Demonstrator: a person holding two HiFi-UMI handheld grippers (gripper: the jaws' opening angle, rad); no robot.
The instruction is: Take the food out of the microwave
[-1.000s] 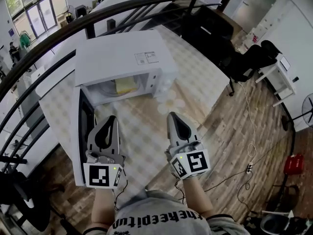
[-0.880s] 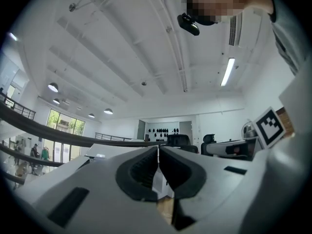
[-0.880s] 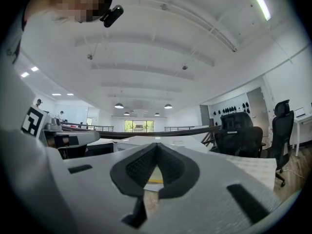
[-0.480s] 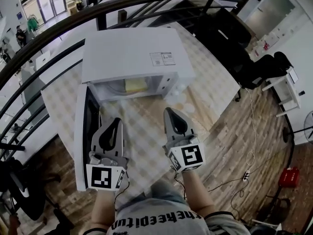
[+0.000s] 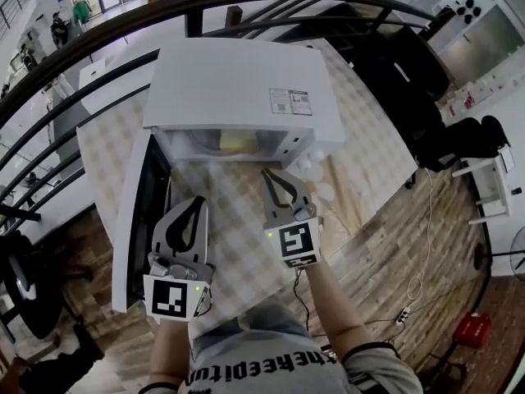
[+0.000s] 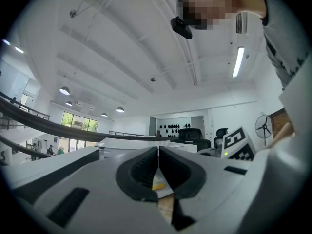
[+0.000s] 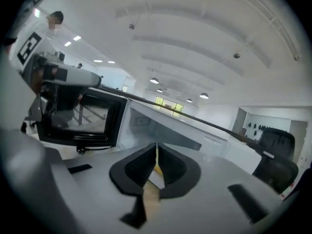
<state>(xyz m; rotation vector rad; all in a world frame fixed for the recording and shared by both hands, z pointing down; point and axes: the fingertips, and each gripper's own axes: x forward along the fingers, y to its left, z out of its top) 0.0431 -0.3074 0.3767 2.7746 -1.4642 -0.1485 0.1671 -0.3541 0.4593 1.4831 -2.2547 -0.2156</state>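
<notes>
A white microwave (image 5: 238,80) stands on the checked table (image 5: 238,236) with its door (image 5: 138,220) swung open to the left. Yellow food (image 5: 235,142) lies inside the cavity. My right gripper (image 5: 269,173) points at the opening, its tip just short of the front edge; the jaws are opening, with only a hairline slit and nothing between them (image 7: 156,150). The right gripper view shows the open door (image 7: 80,118) at left and the cavity ahead. My left gripper (image 5: 197,202) hangs further back beside the door, shut and empty (image 6: 158,152).
A black curved railing (image 5: 98,48) runs behind and left of the table. Black office chairs (image 5: 459,138) stand on the wooden floor at right. Cables and a red box (image 5: 472,328) lie on the floor at lower right. The table edge runs diagonally on the right.
My right gripper has moved forward and left toward the microwave opening and rolled slightly. The left gripper has barely shifted. The head view has tilted, bringing the microwave more to the centre.
</notes>
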